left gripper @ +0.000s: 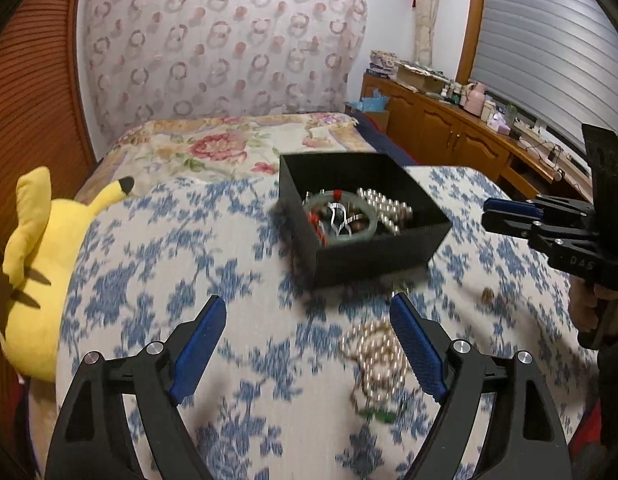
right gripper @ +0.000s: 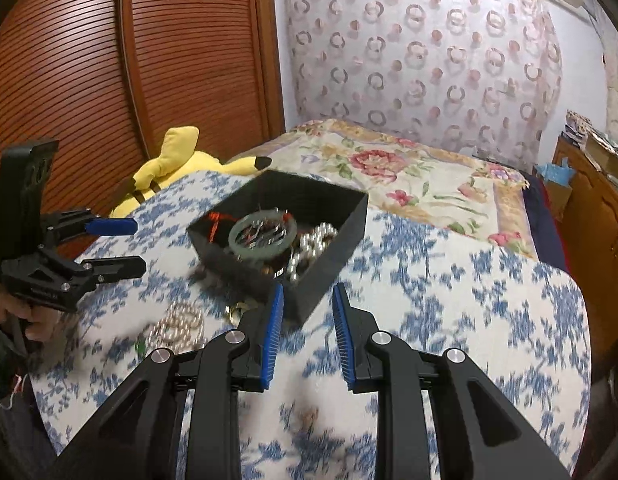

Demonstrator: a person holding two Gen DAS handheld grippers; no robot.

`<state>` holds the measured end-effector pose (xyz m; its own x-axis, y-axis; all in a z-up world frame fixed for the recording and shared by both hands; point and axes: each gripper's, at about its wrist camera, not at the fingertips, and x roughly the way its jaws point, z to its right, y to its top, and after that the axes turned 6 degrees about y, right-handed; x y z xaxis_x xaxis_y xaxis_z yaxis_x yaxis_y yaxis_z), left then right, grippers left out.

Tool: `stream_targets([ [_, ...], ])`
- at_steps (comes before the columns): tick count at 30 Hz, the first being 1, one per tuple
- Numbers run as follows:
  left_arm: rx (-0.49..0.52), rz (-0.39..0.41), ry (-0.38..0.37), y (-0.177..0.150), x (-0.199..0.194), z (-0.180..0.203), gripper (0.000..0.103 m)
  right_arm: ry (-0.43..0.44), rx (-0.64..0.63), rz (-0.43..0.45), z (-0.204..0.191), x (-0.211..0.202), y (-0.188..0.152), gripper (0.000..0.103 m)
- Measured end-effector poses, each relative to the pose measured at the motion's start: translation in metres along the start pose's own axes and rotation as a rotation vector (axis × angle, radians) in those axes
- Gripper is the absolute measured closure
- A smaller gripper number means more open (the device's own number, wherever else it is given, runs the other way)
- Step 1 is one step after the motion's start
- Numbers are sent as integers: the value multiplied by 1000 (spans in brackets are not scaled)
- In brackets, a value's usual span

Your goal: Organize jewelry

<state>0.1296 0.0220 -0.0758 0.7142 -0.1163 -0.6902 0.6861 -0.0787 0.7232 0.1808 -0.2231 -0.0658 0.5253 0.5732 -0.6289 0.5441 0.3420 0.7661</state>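
- the black box [left gripper: 373,240] sits on the blue and white flowered cloth [left gripper: 213,264], with its top open.
- inside the box there is a green bangle [right gripper: 263,238], a heap of silver pearls [left gripper: 383,202] and some red string [right gripper: 213,220], all mixed up together.
- a string of pale pearl beads [left gripper: 373,356] lies on the cloth outside the box, just in front of it. it looks blurry, and something green shows at its near end.
- a small brown bead [left gripper: 487,294] lies alone on the cloth, off to the right of the pearl beads.
- the left gripper [left gripper: 307,344] hangs over the cloth with its two blue fingers spread wide apart. nothing is between them. the pearl beads lie right by its right finger.
- the right gripper [right gripper: 307,336] is near the front corner of the box. its blue fingers have a gap between them and hold nothing.
- a yellow plush toy [left gripper: 33,280] with black-tipped ears lies at the left edge of the cloth.
- behind the cloth is a bed cover with pink flowers [right gripper: 409,168], and a curtain with rings [right gripper: 421,52] hangs on the wall.
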Motion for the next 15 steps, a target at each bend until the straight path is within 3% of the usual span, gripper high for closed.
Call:
stream_targets([
  [8, -4, -10, 11, -23, -11, 5, 19, -30, 35, -22, 3, -18, -32, 75],
  [15, 8, -40, 23, -40, -12, 12, 17, -36, 39, -107, 7, -7, -61, 75],
])
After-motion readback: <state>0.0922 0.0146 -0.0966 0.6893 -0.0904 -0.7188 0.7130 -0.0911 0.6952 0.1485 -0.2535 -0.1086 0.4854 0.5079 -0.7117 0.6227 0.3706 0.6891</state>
